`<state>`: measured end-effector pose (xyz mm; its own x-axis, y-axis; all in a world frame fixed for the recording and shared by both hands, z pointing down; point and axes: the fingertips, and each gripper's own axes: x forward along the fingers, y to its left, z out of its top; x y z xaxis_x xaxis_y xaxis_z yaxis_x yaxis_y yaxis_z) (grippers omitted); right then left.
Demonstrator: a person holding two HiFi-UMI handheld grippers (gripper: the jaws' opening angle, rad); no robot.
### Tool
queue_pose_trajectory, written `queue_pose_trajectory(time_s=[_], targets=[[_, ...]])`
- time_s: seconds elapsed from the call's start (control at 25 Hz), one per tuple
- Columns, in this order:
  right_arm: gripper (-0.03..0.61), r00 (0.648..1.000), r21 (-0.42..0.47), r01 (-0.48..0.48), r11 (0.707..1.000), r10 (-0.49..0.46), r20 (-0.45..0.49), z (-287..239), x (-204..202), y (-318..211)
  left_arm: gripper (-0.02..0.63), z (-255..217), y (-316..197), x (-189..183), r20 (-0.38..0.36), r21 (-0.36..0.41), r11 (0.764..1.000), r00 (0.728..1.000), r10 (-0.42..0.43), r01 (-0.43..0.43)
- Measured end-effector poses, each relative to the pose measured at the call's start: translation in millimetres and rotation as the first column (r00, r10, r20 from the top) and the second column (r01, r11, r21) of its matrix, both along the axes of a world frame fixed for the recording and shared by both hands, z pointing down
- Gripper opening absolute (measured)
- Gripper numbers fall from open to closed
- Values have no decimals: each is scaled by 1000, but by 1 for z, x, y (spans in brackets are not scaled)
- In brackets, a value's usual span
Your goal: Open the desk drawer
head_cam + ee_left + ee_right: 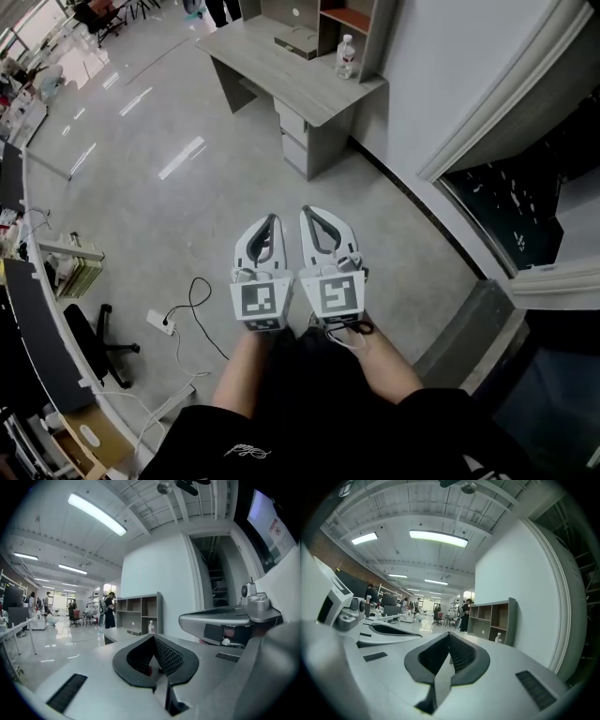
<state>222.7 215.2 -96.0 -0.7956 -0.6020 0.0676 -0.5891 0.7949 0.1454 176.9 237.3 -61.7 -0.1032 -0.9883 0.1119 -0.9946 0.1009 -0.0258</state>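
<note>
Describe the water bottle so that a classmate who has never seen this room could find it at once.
Find the grey desk by the white wall. At its end beside the open shelf unit stands the bottle. It is the only upright, clear thing there; the dark item next to it lies flat.

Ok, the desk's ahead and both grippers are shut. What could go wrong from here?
1. The left gripper and right gripper are both shut. Unless one opens before reaching the drawers, it may only bump the front.
2. The bottle stands on the desk at the drawers' end, so a hard tug could tip it.
3. A cable lies loose on the floor to the left, and drifting that way risks a trip.
</note>
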Motion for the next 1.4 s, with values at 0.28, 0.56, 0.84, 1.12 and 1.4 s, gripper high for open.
queue_pose_trajectory(time_s=[0.28,0.56,0.84,1.12,1.4], targets=[[6,999,4,-15,1000,16,-31,14,-26,-44,4,15,-49,-17,-41,-31,998,997,58,-59],[6,994,49,-25,998,30,-104,32,-91,-97,3,33,-106,-84,-36,-23,996,996,87,-88],[6,990,-8,-91,996,90,-105,29,-173,-143,4,37,-164,-162,-61,-42,988,987,147,-150],[6,981,-34,-162,986,157,-116,35,-211,-178,4,44,-200,-202,-64,-64,977,978,201,-205],[6,977,-31,-171,985,165,-136,44,-221,-208,3,59,-228,-220,-133,-72,973,969,208,-218]])
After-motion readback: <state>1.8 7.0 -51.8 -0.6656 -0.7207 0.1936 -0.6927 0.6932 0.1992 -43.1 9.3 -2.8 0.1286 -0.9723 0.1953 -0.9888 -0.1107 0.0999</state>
